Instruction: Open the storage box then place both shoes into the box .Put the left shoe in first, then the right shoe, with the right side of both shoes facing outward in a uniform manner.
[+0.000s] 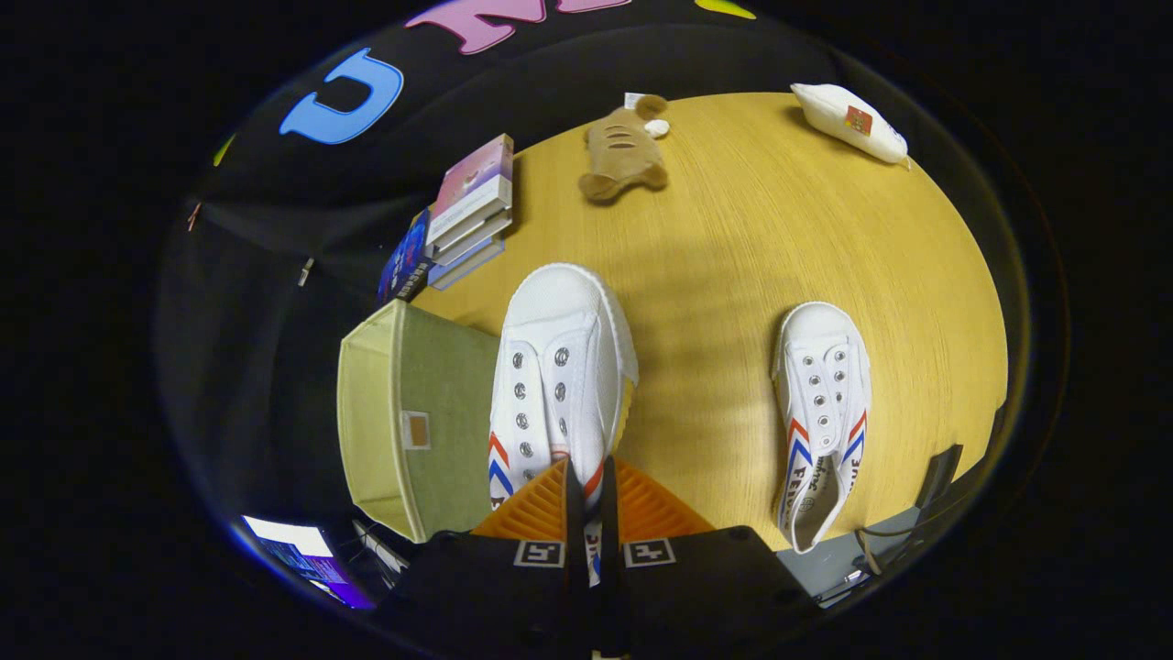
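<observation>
My gripper (586,477) is shut on the heel end of a white canvas shoe (559,367) with red and blue chevrons. That shoe hangs lifted, toe pointing away from me, partly over the edge of a beige-green fabric storage box (403,422) just to its left. The box stands open, its inside facing left, with a small tan tag on its side. A second matching white shoe (820,403) lies on the wooden table (733,257) to the right of my fingers, toe pointing away.
A stack of books (467,211) sits beyond the box. A brown plush toy (623,151) lies farther back, and a white packet (852,119) rests at the table's far right. A lit screen (293,545) shows below the box.
</observation>
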{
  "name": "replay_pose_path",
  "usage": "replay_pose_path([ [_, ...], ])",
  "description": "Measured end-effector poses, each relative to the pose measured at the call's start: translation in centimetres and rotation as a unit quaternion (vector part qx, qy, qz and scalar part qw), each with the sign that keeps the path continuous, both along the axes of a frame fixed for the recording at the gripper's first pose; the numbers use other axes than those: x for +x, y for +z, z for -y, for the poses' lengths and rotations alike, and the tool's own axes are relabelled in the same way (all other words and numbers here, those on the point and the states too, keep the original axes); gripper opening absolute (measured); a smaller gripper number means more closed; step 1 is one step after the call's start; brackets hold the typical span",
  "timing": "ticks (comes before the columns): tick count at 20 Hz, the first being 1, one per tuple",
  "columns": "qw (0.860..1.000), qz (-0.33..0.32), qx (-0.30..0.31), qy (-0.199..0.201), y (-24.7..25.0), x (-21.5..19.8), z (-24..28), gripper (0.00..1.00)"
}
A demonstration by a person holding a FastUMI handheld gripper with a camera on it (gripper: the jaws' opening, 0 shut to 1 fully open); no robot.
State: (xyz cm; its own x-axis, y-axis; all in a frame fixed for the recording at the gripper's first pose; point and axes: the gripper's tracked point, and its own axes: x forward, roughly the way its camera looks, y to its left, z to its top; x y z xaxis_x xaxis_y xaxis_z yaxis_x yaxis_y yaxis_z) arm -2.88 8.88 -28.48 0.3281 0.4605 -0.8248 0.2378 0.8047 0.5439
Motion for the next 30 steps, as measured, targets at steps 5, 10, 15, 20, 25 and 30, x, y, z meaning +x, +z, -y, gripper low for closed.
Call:
replay_pose_path([
  [5, 0.999, 0.023, 0.036, 0.015, 7.4, 2.7, -6.4, 0.09],
  [10, 0.997, 0.014, 0.067, 0.046, 10.6, 4.1, -14.6, 0.08],
  [15, 0.995, -0.004, 0.052, 0.084, 9.9, 4.3, -21.4, 0.09],
  [20, 0.995, -0.037, 0.016, 0.093, 7.4, 4.7, -25.3, 0.09],
  [25, 0.993, -0.052, 0.019, 0.100, 6.6, 4.9, -27.9, 0.09],
  [30, 0.993, -0.015, 0.069, 0.096, 9.0, 7.1, -28.9, 0.79],
])
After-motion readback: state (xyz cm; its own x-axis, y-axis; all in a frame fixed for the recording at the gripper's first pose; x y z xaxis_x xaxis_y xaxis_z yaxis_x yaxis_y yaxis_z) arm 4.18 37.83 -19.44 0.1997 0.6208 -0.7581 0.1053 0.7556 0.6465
